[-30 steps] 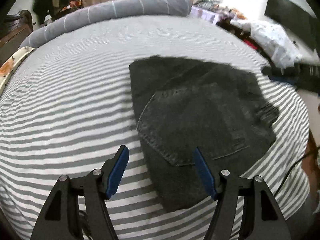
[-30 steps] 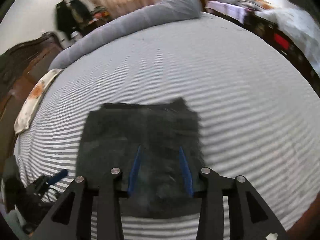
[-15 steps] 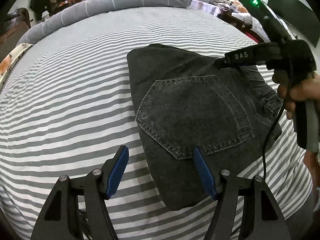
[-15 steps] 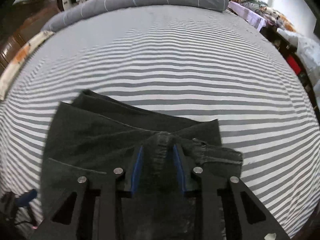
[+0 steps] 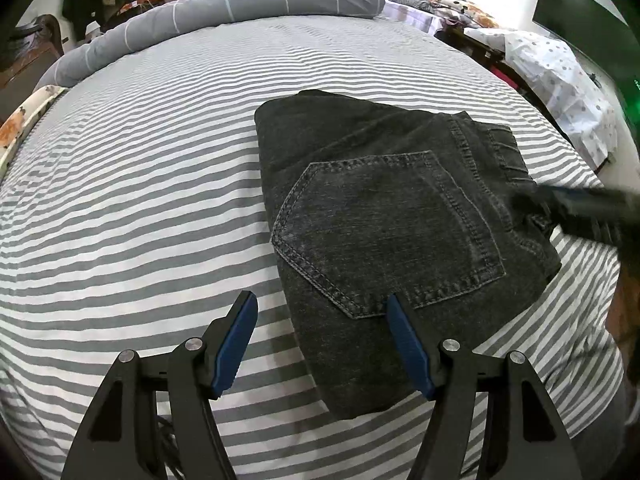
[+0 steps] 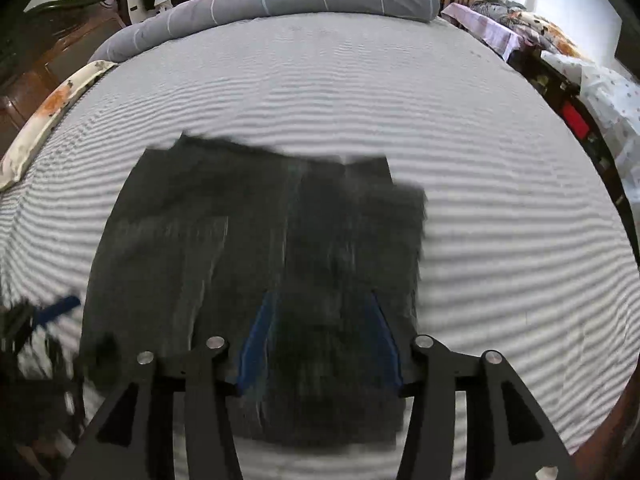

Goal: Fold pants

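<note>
Now pants (image 5: 384, 216) folded, flat on striped bed (image 5: 140, 200), pocket up. Left gripper (image 5: 320, 320) open, near edge of pants. Right gripper (image 6: 320, 320) blurred, jaws apart over pants' right side.

Bright daylight from upper right. Left wrist view sharp; right wrist view motion-blurred, pants (image 6: 260, 260) smeared. Fisheye bending, dark corners.

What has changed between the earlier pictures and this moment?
The right gripper, closed on the waistband of the folded black jeans half a second ago, has opened and let it go; in the left wrist view it has drawn back toward the right edge. The jeans lie folded on the striped bed; the left gripper stays open.
</note>
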`<state>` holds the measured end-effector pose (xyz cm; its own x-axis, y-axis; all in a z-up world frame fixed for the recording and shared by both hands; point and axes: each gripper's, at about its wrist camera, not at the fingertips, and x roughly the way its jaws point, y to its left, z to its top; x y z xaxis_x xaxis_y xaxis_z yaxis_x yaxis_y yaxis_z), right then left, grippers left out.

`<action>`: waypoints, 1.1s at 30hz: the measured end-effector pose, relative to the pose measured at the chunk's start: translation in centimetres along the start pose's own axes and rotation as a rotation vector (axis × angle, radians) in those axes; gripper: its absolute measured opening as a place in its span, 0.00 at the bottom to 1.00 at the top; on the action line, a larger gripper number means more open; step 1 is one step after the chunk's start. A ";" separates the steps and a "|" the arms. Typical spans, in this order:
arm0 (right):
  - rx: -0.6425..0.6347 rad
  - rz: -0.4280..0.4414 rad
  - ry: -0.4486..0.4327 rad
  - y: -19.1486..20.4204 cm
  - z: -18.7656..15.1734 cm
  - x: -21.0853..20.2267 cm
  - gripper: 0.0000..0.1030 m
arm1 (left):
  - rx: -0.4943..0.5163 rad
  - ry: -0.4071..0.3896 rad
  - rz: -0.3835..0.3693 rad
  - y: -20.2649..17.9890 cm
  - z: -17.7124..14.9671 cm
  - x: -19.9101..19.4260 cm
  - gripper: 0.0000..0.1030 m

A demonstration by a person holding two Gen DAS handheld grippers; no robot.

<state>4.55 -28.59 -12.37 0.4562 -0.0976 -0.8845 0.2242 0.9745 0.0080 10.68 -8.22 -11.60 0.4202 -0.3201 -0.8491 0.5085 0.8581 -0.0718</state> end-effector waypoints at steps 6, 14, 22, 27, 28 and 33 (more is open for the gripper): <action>-0.014 -0.047 0.002 -0.3 -3.4 -1.2 0.57 | -0.018 -0.053 -0.063 0.0 0.1 -1.5 0.66; 0.207 0.059 0.065 -3.7 -5.2 1.2 0.61 | 0.099 -0.025 -0.075 -2.5 -0.5 -0.8 0.66; 0.196 0.129 0.061 -4.7 -6.2 1.3 0.63 | 0.133 0.014 -0.062 -3.0 -0.8 0.2 0.67; 0.315 0.325 0.009 -8.6 -5.7 -0.1 0.63 | 0.028 0.005 -0.106 -0.2 -0.1 -1.3 0.68; 0.347 0.380 -0.003 -9.6 -5.6 -0.3 0.63 | -0.022 0.007 -0.137 0.8 0.2 -1.6 0.68; 0.479 0.583 0.003 -13.7 -4.3 1.6 0.63 | -0.337 0.067 -0.314 6.2 1.3 -1.0 0.68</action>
<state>-1.45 -41.23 -15.91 0.6134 0.4082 -0.6761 0.2972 0.6738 0.6765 14.41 -3.10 -10.47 0.2297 -0.5683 -0.7901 0.3264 0.8098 -0.4875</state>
